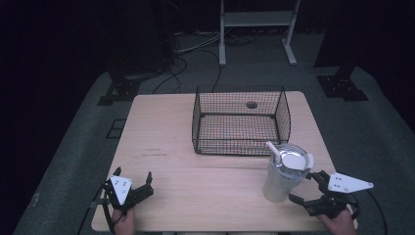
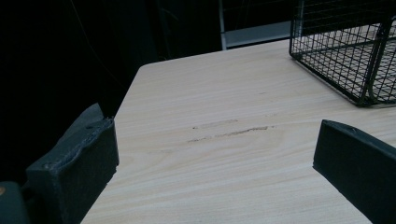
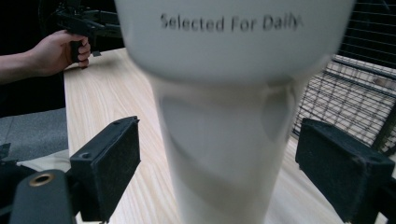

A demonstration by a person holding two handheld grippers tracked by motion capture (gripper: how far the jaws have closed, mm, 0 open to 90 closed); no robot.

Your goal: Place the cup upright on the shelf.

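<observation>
The right gripper is sitting at the near right corner of the tabletop, jaws spread wide and aimed at the white tumbler, which is standing upright directly ahead of it. In the right gripper view the tumbler is rising between the two black jaws, one to each side of its narrow lower body, with a gap visible on both sides; nothing is pinched yet. Its long axis is running vertical, straight up out of the tabletop, wider at the top where the lettered band sits, and it is carrying a lid with a straw leaning away to the left. The wire basket is standing just beyond the tumbler, behind and slightly left as the right gripper faces it, open at the top and near enough that its front wall lies close to the tumbler's rim. The left gripper is resting far off across the tabletop at the near left corner, jaws likewise spread, holding nothing; its own view is looking over bare wood with a corner of the basket ahead to its right. The right gripper is clearly the nearer one. Judgement: closing on the narrow lower body looks workable; the basket's near wall is the only thing in the way of a lift forward.
</observation>
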